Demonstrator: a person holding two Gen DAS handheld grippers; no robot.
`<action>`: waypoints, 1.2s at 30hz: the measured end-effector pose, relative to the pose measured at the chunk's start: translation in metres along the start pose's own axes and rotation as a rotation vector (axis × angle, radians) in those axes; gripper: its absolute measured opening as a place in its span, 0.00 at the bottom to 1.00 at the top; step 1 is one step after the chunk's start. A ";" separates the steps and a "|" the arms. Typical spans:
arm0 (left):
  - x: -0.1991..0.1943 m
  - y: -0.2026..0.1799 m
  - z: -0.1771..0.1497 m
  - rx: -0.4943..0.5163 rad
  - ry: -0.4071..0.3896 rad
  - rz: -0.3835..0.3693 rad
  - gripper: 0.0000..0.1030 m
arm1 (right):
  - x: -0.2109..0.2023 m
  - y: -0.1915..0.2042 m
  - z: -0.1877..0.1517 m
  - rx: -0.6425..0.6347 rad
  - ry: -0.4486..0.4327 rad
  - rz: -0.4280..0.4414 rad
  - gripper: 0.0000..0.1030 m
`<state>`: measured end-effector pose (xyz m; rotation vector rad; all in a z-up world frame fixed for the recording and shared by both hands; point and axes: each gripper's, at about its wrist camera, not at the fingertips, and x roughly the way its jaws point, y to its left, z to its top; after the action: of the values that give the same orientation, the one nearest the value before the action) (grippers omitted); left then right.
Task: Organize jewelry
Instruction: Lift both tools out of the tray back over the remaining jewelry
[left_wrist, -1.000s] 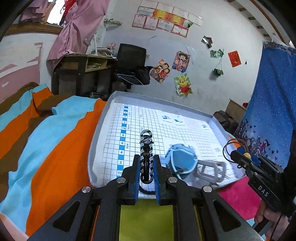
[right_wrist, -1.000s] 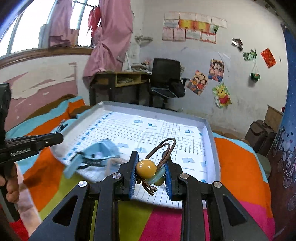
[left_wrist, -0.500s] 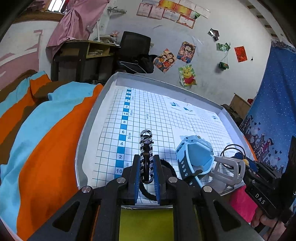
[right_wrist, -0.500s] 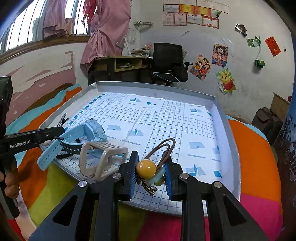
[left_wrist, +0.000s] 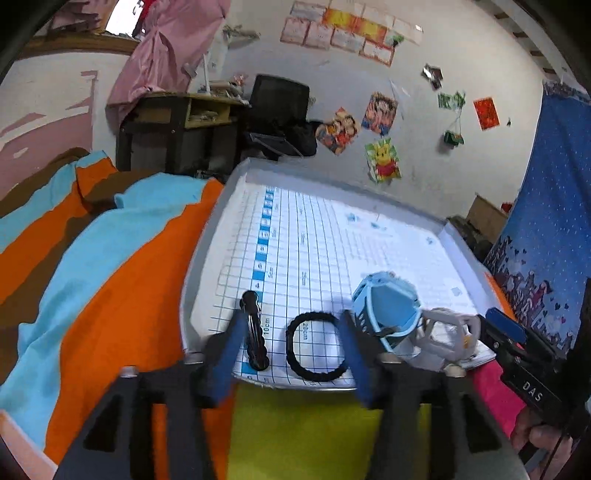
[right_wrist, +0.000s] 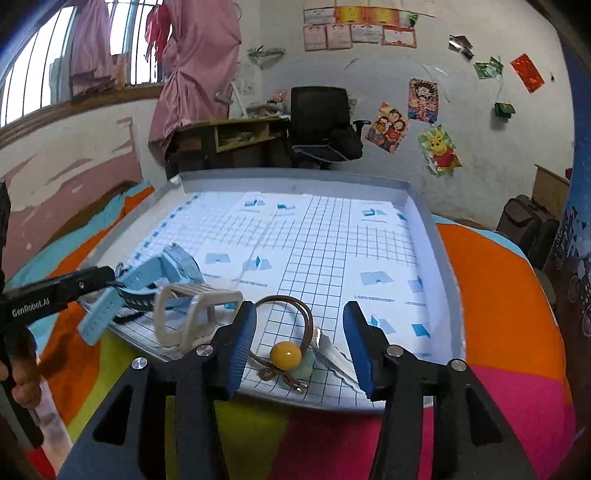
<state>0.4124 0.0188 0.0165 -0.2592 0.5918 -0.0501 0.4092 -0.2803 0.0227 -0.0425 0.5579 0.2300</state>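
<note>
My left gripper (left_wrist: 291, 350) is open over the near edge of the white grid tray (left_wrist: 369, 258). A black hair clip (left_wrist: 255, 332) lies flat on the tray beside its left finger, next to a black hair tie (left_wrist: 314, 345). A light blue watch (left_wrist: 386, 310) and a beige watch (left_wrist: 443, 336) lie to the right. My right gripper (right_wrist: 299, 347) is open around a brown hair tie with a yellow bead (right_wrist: 285, 355), which lies on the tray (right_wrist: 424, 229). The blue watch (right_wrist: 147, 284) and beige watch (right_wrist: 192, 314) show at its left.
The tray rests on a striped bedspread (left_wrist: 92, 277) in orange, blue, yellow and pink. A desk (right_wrist: 221, 136) and black office chair (right_wrist: 317, 118) stand by the far wall. The other gripper shows at each view's edge (left_wrist: 524, 358) (right_wrist: 55, 295).
Both grippers have opened. The black hair clip has dropped onto the tray from the left gripper, and the beaded hair tie now lies on the tray between the right fingers.
</note>
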 end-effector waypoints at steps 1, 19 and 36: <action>-0.008 0.000 0.000 -0.005 -0.022 -0.002 0.61 | -0.005 0.000 0.000 0.004 -0.012 -0.001 0.46; -0.148 -0.019 -0.032 0.062 -0.216 -0.028 1.00 | -0.144 0.019 -0.008 0.047 -0.198 0.061 0.99; -0.265 -0.022 -0.108 0.110 -0.289 -0.004 1.00 | -0.265 0.041 -0.087 0.032 -0.268 0.068 0.99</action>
<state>0.1325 0.0049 0.0800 -0.1564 0.2999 -0.0477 0.1364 -0.3034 0.0896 0.0382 0.2959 0.2874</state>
